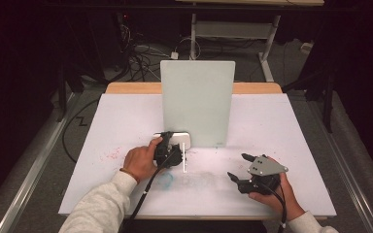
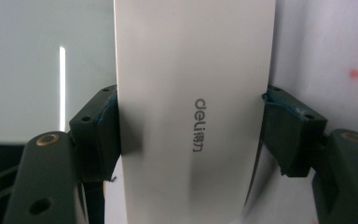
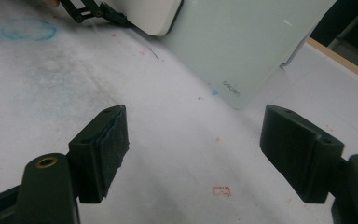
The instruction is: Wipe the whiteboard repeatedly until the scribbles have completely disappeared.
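Near the right front of the table [image 1: 291, 145], the right gripper [image 1: 237, 167] is hovering with its jaws spread wide, grasping nothing. Farther off at the centre, the left gripper [image 1: 175, 145] is clamping the white eraser [image 2: 193, 116] squarely between its pads [image 2: 106, 126], holding it at the lower left corner of the upright glass board [image 1: 197, 102].

A whiteboard [image 1: 197, 102] stands upright near the middle of the table [image 1: 126, 121], toward its far edge. A board eraser [image 1: 179, 139] sits on the table just before the whiteboard's lower left corner, touching or almost touching it. The left gripper [image 1: 169, 150] is on the near side of the eraser, its jaws on either side of it. The right gripper [image 1: 238, 167] is well to the right, nearer the front edge, apart from whiteboard and eraser.
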